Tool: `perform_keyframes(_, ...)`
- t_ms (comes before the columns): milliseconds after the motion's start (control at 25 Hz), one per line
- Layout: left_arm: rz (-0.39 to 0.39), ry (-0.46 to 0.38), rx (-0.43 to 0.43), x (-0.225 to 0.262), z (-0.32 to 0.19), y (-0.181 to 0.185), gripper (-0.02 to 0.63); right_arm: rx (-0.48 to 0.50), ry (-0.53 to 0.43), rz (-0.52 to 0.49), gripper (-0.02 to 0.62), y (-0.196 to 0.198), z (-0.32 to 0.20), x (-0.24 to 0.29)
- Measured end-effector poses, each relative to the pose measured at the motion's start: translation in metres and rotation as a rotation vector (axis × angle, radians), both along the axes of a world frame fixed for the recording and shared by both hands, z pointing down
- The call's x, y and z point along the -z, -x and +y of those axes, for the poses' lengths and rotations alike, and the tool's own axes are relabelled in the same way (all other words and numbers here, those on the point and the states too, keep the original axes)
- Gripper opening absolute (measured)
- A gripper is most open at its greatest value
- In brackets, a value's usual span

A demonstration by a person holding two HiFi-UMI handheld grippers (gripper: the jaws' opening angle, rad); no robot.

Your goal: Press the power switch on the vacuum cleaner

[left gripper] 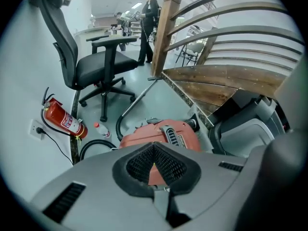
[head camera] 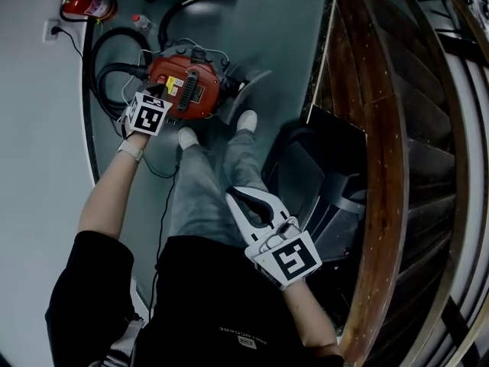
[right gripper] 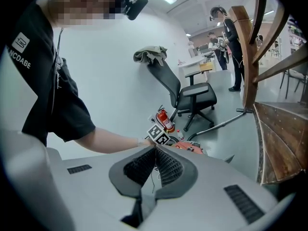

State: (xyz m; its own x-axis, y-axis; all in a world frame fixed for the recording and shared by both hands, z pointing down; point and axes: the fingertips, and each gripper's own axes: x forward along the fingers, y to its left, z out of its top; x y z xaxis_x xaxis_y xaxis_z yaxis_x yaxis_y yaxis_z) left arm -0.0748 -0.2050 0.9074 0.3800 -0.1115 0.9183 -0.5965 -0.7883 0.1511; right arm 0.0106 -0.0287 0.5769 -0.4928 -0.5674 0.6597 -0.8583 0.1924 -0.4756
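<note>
Reach looks to be the step in hand, with the press itself not yet made. Nearest the body, the right gripper (head camera: 237,199) hangs at about five o'clock in the head view, over the person's thigh; its jaws are closed tip to tip on nothing, and it is well apart from the work. Further out, the left gripper (left gripper: 154,146) is stretched at arm's length toward eleven o'clock, its jaws also pressed together and empty, so the joined tips make a blunt point that should suit poking a button. Just past them the red vacuum cleaner (head camera: 187,89) sits on the floor (head camera: 283,37) ahead of the person's white shoes (head camera: 188,137). I cannot pick out the power switch on its top, so the next move calls for finding it and pushing the tips straight down on it. A black hose (head camera: 114,71) loops at the machine's nine o'clock, with a small bottle (left gripper: 101,129) beside it. The floor is smooth, grey and level. Beyond, a fire extinguisher (head camera: 88,4) leans at the foot of a pale wall (head camera: 30,128) near a socket (head camera: 52,29), an office chair (left gripper: 96,66) stands at twelve o'clock, a wooden staircase (head camera: 382,167) curves along three o'clock, and people (left gripper: 149,13) stand far off.
</note>
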Motion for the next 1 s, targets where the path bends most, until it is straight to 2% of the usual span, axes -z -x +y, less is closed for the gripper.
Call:
perform_keyframes(280, 0.048, -0.002, -0.013, 0.073, 0.026, -0.001, 0.014, -0.009, -0.066, -0.011, 0.026, 0.000, -0.009, 0.035)
perform_keyframes(600, 0.102, -0.035, 0.011, 0.158, 0.039, -0.006, 0.014, -0.033, -0.148, -0.023, 0.025, -0.007, -0.016, 0.073)
perform_keyframes(1000, 0.219, -0.131, -0.006, 0.294, 0.054, -0.030, 0.015, -0.001, -0.249, -0.033, 0.025, -0.016, -0.024, 0.116)
